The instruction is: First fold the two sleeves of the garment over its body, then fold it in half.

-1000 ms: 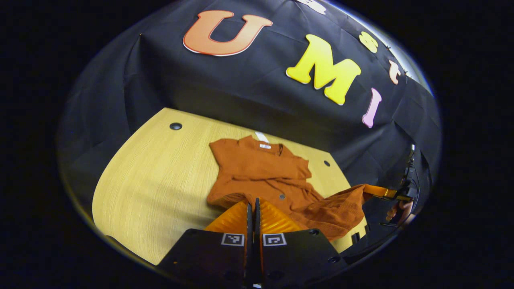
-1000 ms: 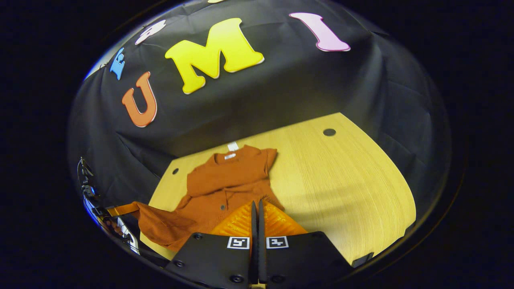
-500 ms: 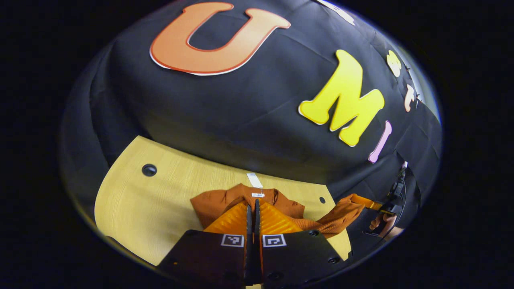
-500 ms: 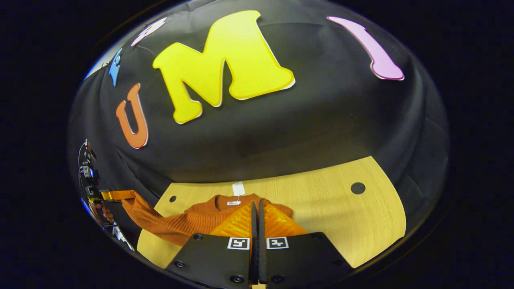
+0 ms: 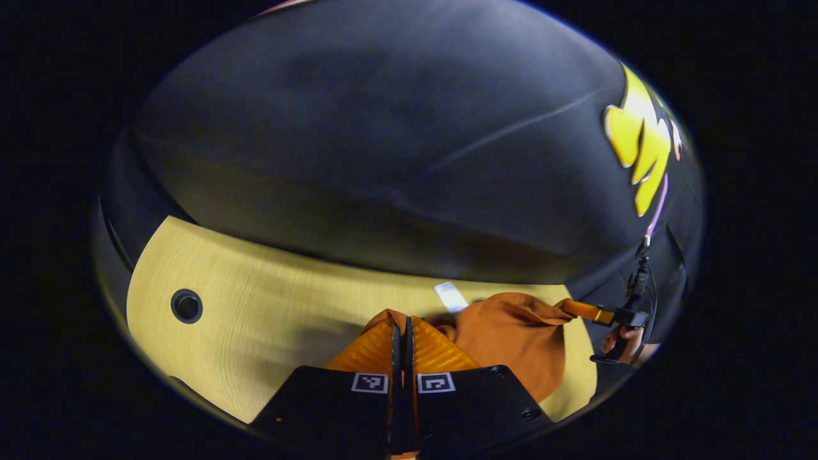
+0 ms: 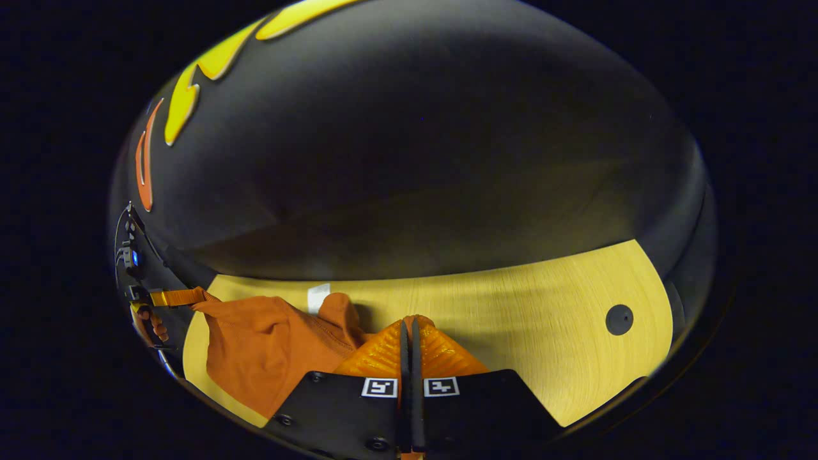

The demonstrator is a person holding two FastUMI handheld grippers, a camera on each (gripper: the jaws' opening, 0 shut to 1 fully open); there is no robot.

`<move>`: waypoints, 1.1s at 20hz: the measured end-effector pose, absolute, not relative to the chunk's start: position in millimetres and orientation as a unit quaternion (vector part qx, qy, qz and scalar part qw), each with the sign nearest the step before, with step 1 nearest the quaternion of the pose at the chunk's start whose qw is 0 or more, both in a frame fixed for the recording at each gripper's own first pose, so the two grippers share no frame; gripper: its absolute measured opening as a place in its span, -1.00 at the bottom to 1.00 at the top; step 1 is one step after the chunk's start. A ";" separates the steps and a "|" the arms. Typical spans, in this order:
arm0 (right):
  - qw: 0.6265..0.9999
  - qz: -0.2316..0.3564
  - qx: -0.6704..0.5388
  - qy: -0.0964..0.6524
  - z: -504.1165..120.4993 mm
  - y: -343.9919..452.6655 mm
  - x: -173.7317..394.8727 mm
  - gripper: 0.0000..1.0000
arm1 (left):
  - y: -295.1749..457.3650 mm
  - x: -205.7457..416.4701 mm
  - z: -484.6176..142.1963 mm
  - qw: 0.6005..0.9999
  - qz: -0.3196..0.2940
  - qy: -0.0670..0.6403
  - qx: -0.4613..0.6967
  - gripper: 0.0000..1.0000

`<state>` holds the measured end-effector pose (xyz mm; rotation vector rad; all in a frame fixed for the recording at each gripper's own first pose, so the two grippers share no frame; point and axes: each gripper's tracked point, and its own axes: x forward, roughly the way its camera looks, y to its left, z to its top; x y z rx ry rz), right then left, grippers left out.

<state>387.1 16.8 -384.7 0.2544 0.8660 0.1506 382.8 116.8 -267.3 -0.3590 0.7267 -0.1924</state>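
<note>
Garment: a rust-orange garment [image 5: 511, 338] is seen lying on the far part of the worktop, close to the booth's black cloth wall; in the right gripper view [image 6: 255, 351] it is spread as one broad flat panel with a raised fold near its far edge.
Hem and corners: one corner of the cloth is drawn taut toward each gripper, so the fabric is stretched between the two.
Left gripper: its orange fingers [image 5: 377, 348] are seen pressed together in the left gripper view, with a bit of orange cloth showing right at their tips [image 5: 401, 326]; the gripper [image 6: 179, 296] is also seen far off in the right gripper view, clamped on a corner of the cloth.
Right gripper: its fingers [image 6: 441, 351] are closed flat against each other in its own view [image 6: 409, 321], cloth bunched at the tips; from the left gripper view it [image 5: 578, 309] is seen pinching the garment's far corner.
Hand: a hand [image 5: 629, 338] is seen wrapped round the right gripper's handle.
Tag: a white tag [image 5: 451, 297] is seen at the garment's far edge, lying on the wood.
Worktop: a pale wooden worktop [image 6: 543, 332] with a round dark hole [image 6: 618, 319] is seen bare beside the cloth.
</note>
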 end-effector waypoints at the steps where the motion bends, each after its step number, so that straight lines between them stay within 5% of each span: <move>1: 0.895 0.062 0.126 0.424 -397.6 20.9 394.7 -0.99 | 124.3 387.2 -277.7 0.915 -0.082 0.355 -0.174 -0.94; 2: 0.892 0.054 0.139 0.426 -402.8 25.4 398.6 -0.99 | 124.5 388.6 -282.0 0.916 -0.070 0.356 -0.174 -0.94; 4: 0.891 0.033 0.158 0.425 -400.3 16.0 400.5 -0.70 | 119.4 387.8 -278.6 0.915 -0.056 0.353 -0.185 -0.82; 7: 0.906 0.020 0.147 0.396 -385.3 6.9 398.8 0.27 | 135.8 384.2 -252.6 0.931 -0.041 0.324 -0.162 0.97; 15: 0.954 0.025 0.102 0.280 -253.8 17.7 342.3 0.78 | 135.4 310.2 -135.2 0.972 -0.022 0.214 -0.090 0.97; 22: 0.991 0.035 0.076 0.107 -62.0 54.4 241.5 0.82 | 98.2 181.2 28.6 0.996 -0.016 0.056 -0.066 0.95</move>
